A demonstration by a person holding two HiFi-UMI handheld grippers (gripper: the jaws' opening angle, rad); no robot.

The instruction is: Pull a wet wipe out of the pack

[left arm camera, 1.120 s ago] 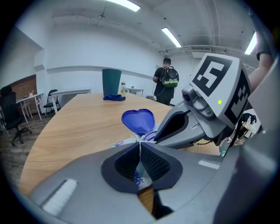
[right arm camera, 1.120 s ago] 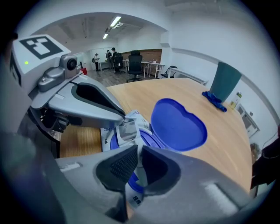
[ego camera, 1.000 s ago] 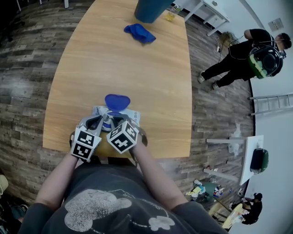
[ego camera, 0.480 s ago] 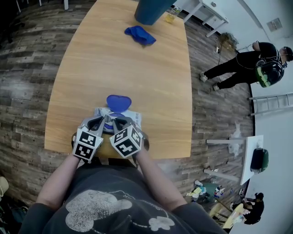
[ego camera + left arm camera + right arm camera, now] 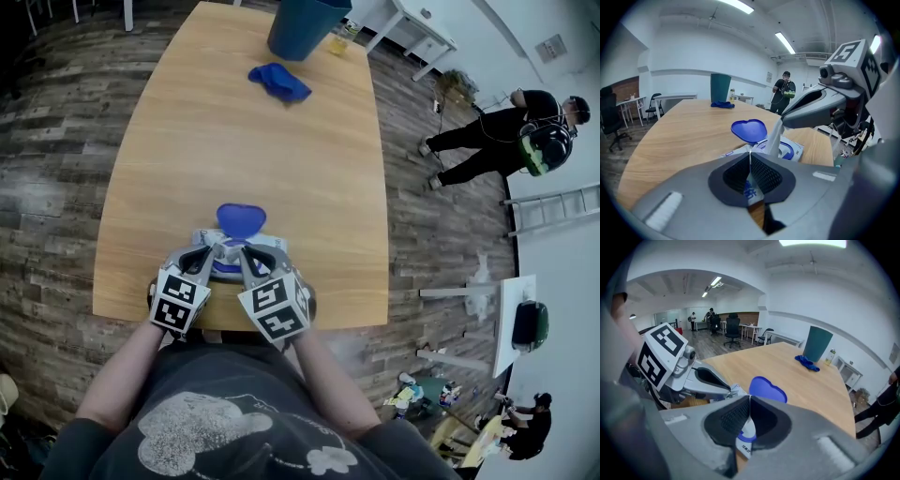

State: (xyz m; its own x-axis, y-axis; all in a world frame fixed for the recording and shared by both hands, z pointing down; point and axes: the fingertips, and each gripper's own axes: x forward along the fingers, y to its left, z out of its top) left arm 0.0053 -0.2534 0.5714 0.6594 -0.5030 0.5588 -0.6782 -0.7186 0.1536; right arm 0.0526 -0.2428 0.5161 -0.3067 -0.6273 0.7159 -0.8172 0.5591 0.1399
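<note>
The pack (image 5: 270, 246) is laid flat on the table (image 5: 281, 141), close to the table edge on the person's side, and its long axis runs along that edge. Its blue lid (image 5: 241, 219) is flipped open and lies on the far side of the pack, pointing away from the person. From the round opening of the pack one wet wipe (image 5: 774, 138) is drawn out; the rest of the wipes inside cannot be seen. Far beyond the pack a teal bin (image 5: 305, 26) is seen at the other end of the table, its inside not visible, with a blue cloth (image 5: 278, 82) a little nearer to the pack and a small bottle (image 5: 339, 39) just beside the bin.

The left gripper (image 5: 750, 157) is held low at the near left side of the pack and is pointed down and forward; its jaws are closed, and the thin edge of the pack is pinched between them. The right gripper (image 5: 749, 401) is held just above the opening, tilted steeply down, with its jaws pressed together on the top end of the wipe. Both forearms are reached in from the near side of the pack.

The wipe is stretched into a narrow white strip; its long axis stands almost upright, from the opening up to the tips of the right gripper, leaning slightly to the right
</note>
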